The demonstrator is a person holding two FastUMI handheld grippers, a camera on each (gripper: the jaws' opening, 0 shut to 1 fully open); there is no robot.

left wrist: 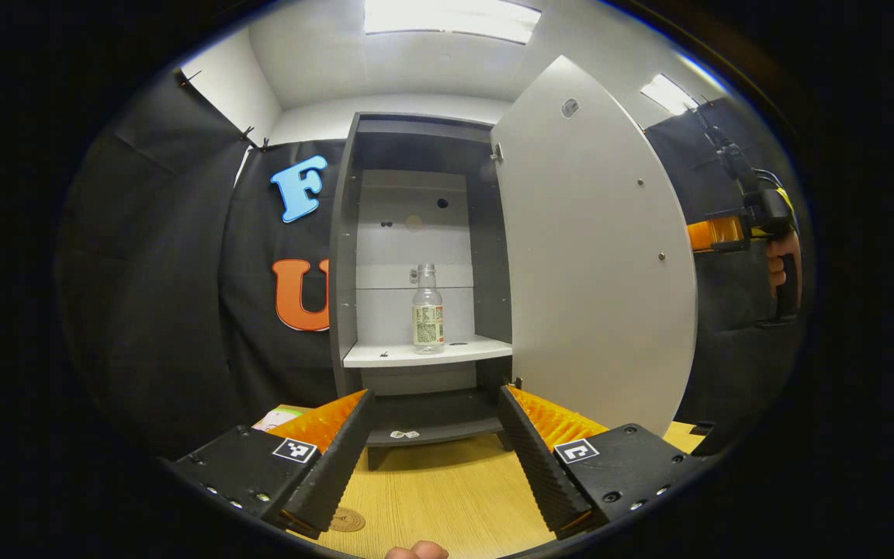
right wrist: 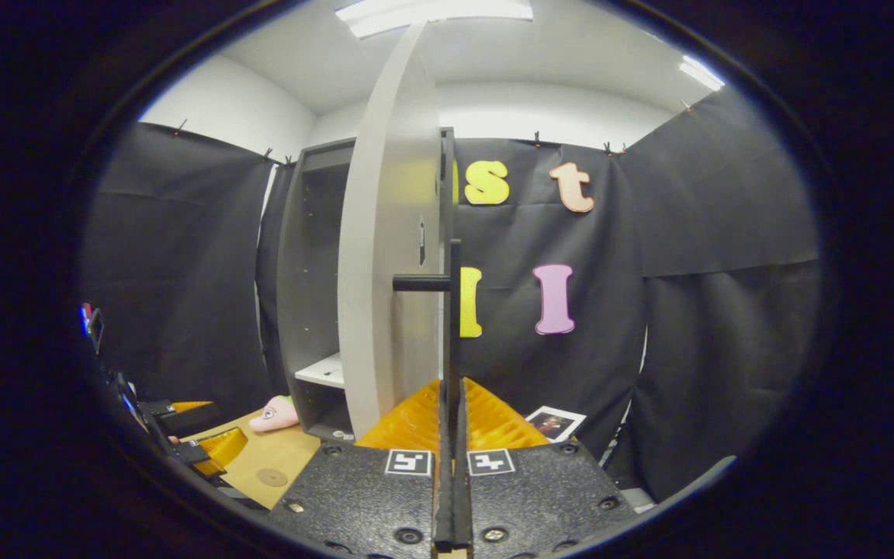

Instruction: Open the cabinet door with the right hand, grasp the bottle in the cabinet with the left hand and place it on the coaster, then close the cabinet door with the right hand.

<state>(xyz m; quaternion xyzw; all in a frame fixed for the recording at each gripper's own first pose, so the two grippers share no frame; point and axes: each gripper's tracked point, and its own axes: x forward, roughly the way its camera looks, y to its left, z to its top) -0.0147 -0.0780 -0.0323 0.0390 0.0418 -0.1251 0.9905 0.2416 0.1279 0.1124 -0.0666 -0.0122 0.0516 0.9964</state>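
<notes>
Your left gripper view is facing straight into the open cabinet (left wrist: 424,256) from low over the bench (left wrist: 447,489); your right gripper view is looking close along the door (right wrist: 389,256) edge. Both are sharing them.

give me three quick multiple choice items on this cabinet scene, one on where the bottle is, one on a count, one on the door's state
1. Where does the bottle stand?
A. on the white shelf inside the cabinet
B. on the coaster
C. between the left gripper's fingers

2. How many bottles are in the cabinet?
A. three
B. one
C. two

3. What state is the cabinet door in?
A. fully shut
B. taken off, lying on the table
C. swung open

Answers: 1 A, the bottle is upright on the white shelf, far beyond the open left gripper. 2 B, a single bottle shows inside. 3 C, the door stands out from the cabinet with the right gripper closed on its handle.
</notes>
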